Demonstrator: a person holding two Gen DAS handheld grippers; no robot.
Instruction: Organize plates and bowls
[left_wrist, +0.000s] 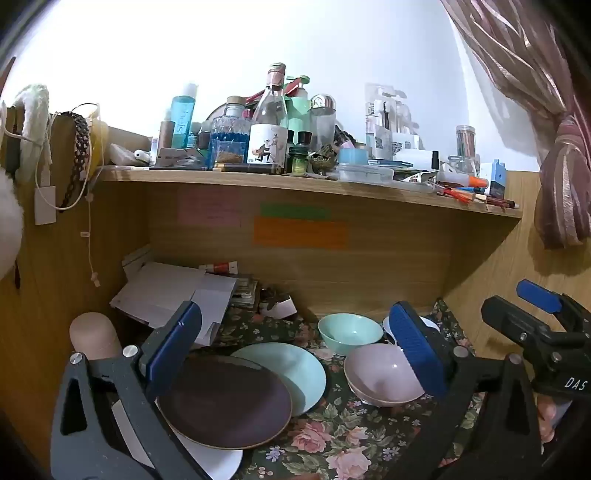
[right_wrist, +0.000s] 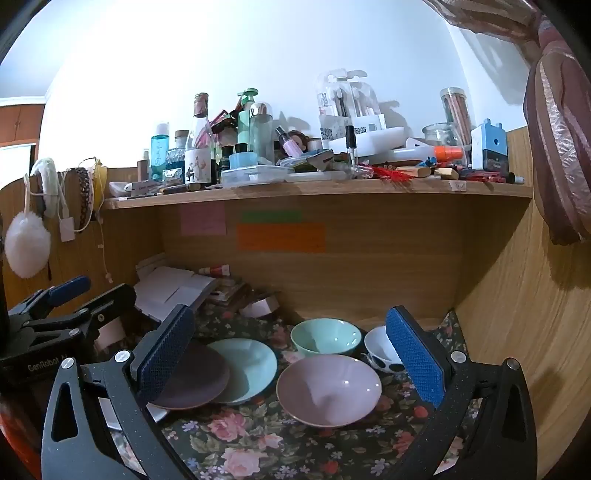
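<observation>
Floral cloth (right_wrist: 258, 435) on the worktop holds everything loose: brown plate (right_wrist: 192, 380) overlapping a green plate (right_wrist: 251, 365) left of the pink bowl (right_wrist: 328, 387), green bowl (right_wrist: 325, 336) and spotted bowl (right_wrist: 380, 350) behind it. Nothing stacked yet, I judge. Left hand-held gripper (left_wrist: 295, 354) and right hand-held gripper (right_wrist: 291, 358) both spread wide, holding nothing.

"DAS" on the right gripper (left_wrist: 535, 317), lower right; "GenRobot" on the left gripper (right_wrist: 70, 299), lower left; "harks" on a blister pack (left_wrist: 380, 110), upper right.
</observation>
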